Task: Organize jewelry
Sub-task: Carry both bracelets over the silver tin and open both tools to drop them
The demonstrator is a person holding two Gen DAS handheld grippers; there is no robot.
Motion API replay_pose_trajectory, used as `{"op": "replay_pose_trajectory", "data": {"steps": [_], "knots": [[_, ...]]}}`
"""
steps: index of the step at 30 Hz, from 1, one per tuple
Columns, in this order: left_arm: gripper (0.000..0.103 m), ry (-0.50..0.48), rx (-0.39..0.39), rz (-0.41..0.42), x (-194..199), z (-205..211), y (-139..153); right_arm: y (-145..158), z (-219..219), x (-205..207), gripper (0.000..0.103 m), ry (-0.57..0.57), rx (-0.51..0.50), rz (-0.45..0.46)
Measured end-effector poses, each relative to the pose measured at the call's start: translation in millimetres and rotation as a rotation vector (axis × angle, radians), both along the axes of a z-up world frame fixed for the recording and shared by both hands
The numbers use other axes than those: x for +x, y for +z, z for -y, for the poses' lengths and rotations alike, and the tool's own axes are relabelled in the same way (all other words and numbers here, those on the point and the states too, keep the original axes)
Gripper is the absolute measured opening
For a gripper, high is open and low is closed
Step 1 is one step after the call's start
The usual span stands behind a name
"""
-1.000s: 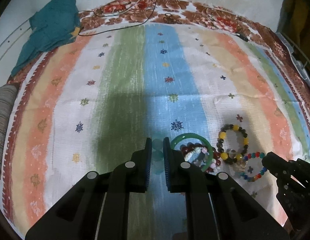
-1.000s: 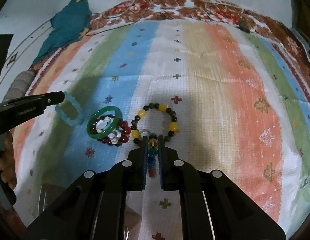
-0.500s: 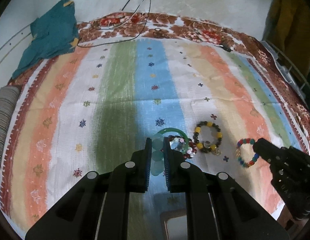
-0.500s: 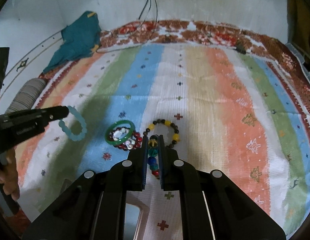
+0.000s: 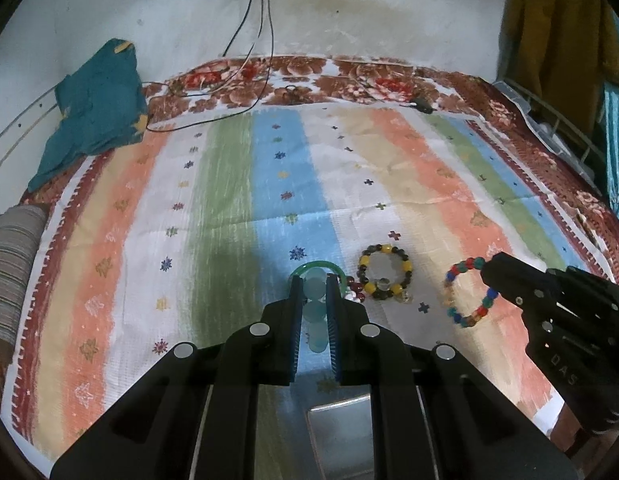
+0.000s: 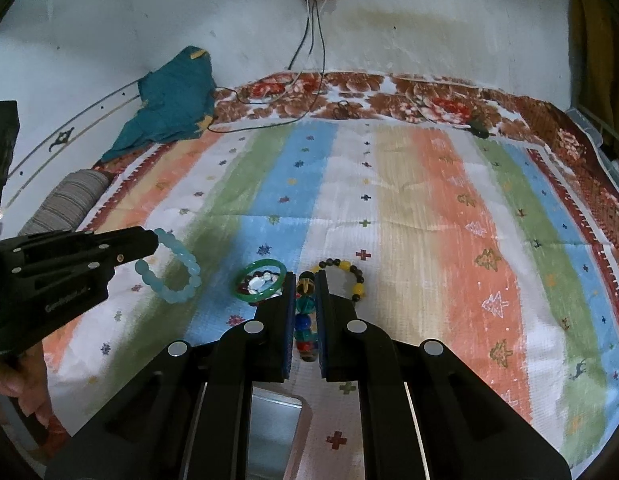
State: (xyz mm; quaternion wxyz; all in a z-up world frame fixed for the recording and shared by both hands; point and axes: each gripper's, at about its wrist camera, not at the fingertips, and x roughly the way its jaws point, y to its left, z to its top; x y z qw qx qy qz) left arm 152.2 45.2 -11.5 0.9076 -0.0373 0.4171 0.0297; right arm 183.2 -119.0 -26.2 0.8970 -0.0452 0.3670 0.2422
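My left gripper (image 5: 314, 280) is shut on a pale aqua bead bracelet (image 5: 315, 308), which hangs clear above the striped cloth; in the right wrist view the same aqua bracelet (image 6: 177, 270) dangles from the left gripper (image 6: 151, 242). My right gripper (image 6: 306, 278) is shut on a multicoloured bead bracelet (image 6: 305, 320), seen in the left wrist view as a hanging loop (image 5: 465, 300) at the right gripper (image 5: 487, 268). On the cloth lie a green bangle (image 6: 261, 280) around dark red and white beads, and a yellow-and-dark bead bracelet (image 5: 385, 272).
A striped mat (image 5: 389, 184) covers the bed. A shiny metal tray (image 5: 341, 436) shows below the fingers. A teal garment (image 5: 93, 108) lies at the far left, cables (image 5: 265, 40) run down the wall, and a striped roll (image 5: 13, 256) sits at the left edge.
Both grippers have risen and drawn back with their bracelets; the jewellery on the cloth looks smaller and farther away. More of the wall and the metal tray has come into view.
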Motion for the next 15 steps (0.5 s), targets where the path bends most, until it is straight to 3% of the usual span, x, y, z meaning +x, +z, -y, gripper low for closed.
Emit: {"op": "replay_pose_trajectory", "data": {"steps": [15], "knots": [[0.011, -0.062, 0.005, 0.038, -41.1, 17.9, 12.8, 3.7, -3.0, -38.7, 0.011, 0.056, 0.011, 0.003]]}}
